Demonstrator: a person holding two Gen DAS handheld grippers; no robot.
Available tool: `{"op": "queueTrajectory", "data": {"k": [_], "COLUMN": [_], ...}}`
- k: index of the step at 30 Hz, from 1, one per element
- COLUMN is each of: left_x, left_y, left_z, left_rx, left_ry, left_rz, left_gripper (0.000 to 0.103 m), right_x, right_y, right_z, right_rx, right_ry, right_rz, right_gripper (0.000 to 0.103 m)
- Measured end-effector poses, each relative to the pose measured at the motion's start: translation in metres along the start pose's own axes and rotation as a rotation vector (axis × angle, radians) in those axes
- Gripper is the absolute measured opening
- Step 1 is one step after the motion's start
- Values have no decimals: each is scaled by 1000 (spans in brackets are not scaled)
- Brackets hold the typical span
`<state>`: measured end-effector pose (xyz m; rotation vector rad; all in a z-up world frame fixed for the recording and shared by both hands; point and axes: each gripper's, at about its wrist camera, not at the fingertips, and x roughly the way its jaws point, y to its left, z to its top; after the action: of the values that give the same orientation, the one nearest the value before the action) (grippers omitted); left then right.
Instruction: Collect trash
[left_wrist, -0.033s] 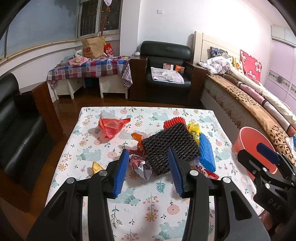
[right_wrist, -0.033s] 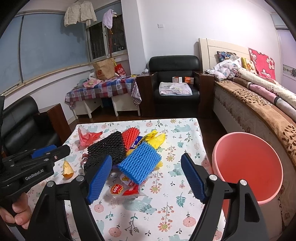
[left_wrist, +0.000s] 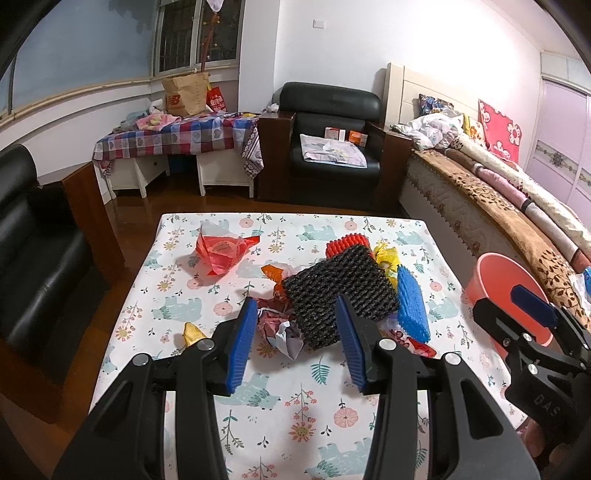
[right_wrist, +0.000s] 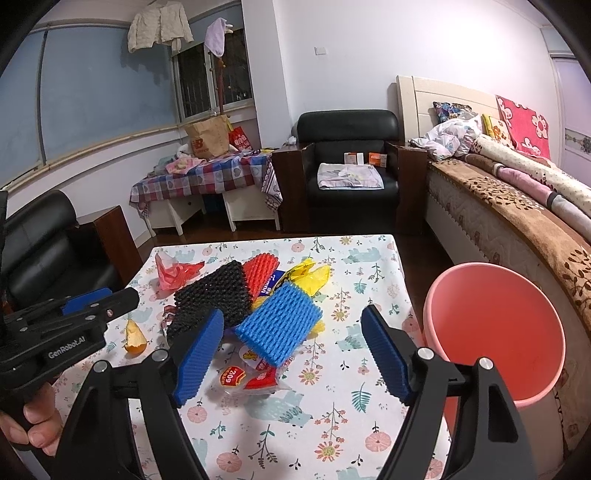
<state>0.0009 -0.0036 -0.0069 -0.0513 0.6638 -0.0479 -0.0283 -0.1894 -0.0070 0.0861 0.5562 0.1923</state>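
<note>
Nothing looks changed yet on the big table with the flowery cloth (left_wrist: 295, 424). The round pink plastic bucket (right_wrist: 495, 332) beside its right edge seems empty, so the job is just starting. The trash pile, with a black foam net (left_wrist: 340, 295) and a blue foam net (right_wrist: 280, 325), lies just ahead of the left gripper (left_wrist: 296, 301) and right gripper (right_wrist: 293, 310), both spread wide and holding nothing.

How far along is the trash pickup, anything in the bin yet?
Nothing looks done: the pink bin looks empty as far as visible. Both the left gripper and right gripper are open and empty. The black foam net, blue foam net and wrappers remain on the table.
</note>
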Motion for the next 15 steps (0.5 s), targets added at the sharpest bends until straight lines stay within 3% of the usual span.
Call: {"op": "queueTrajectory", "data": {"k": [9, 15], "left_x": [0, -4], "left_y": [15, 17], "left_z": [-5, -15], "left_rx": [-41, 12], "left_ry": [11, -7], "left_rz": [-92, -155], "left_gripper": [45, 45], "right_x": [12, 20], "right_y": [1, -1], "right_z": [-2, -6], "right_rx": [-1, 2], "right_ry": [19, 47], "right_rz": [4, 8], "right_gripper": [76, 73]}}
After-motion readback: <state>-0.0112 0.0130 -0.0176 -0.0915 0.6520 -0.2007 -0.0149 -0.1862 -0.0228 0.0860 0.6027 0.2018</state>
